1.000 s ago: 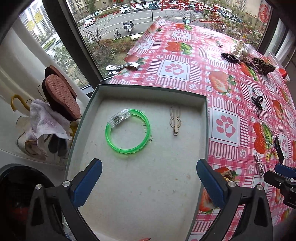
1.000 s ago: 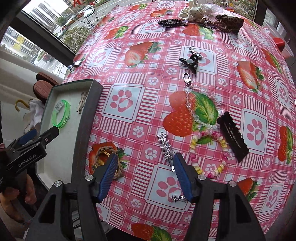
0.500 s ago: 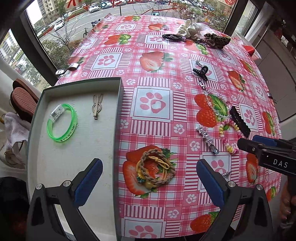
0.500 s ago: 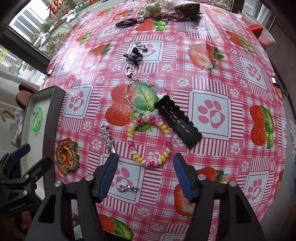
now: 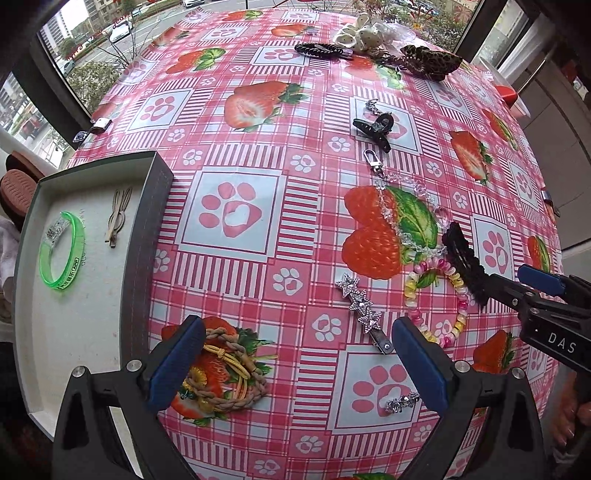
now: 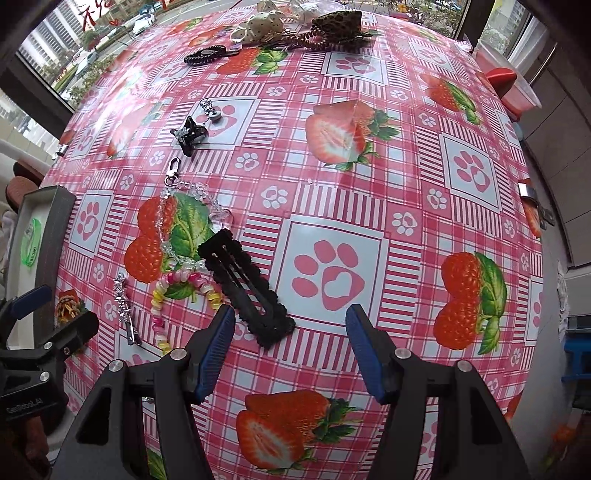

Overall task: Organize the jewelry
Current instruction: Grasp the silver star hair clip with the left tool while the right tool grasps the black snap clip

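Left gripper point(image 5: 295, 354): jaws apart, empty, above the braided bracelet point(image 5: 225, 373).
Right gripper point(image 6: 290, 343): spread wide, empty, by the black clip point(image 6: 245, 284).
Done: green bangle point(image 5: 62, 254) and a hair pin point(image 5: 118, 218) lie in the tray point(image 5: 147, 251).
Left: star clip point(image 5: 362, 310), bead bracelet point(image 5: 436, 302), crystal chain point(image 5: 402, 210), claw clip point(image 5: 373, 129), far scrunchies point(image 5: 365, 35) on the cloth.

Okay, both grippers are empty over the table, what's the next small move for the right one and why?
Probably lower the right gripper onto the black scalloped hair clip. Its open jaws sit just short of the clip's near end, the clip lies flat on the tablecloth, and the tray holds only a green bracelet and a small clip.
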Tool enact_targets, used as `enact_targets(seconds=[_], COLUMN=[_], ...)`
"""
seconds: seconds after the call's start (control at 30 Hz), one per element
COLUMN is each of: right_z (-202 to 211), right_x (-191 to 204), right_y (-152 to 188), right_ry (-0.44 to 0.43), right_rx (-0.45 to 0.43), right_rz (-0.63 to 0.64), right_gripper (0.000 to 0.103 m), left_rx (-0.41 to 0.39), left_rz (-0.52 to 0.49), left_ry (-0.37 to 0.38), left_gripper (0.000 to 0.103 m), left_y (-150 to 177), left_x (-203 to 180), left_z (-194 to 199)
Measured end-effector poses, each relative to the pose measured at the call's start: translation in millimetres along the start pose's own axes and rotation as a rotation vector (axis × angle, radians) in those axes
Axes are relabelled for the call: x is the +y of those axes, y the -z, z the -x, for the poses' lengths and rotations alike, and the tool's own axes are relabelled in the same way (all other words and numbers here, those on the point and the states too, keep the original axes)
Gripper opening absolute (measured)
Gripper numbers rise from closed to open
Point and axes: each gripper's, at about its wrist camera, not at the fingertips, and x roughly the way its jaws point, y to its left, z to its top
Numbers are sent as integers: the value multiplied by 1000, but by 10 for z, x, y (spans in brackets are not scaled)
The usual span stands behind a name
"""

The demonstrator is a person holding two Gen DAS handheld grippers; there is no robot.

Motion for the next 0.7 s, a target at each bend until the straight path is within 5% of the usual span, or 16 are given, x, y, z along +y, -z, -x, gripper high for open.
enact_targets(seconds=[0.37, 0.7], right_z=[-105, -195], right_x=[-11, 298], right_y=[156, -156], right_ry=[12, 32], right_rx=[-2, -41], right_rz=[162, 256], right_gripper=[66, 66], left_rx=[63, 56], left_rz=[-16, -20], left_ry=[-21, -51], left_gripper=[96, 94], left_y=[13, -58], left_x=[-121, -248], left_z=[-264, -378])
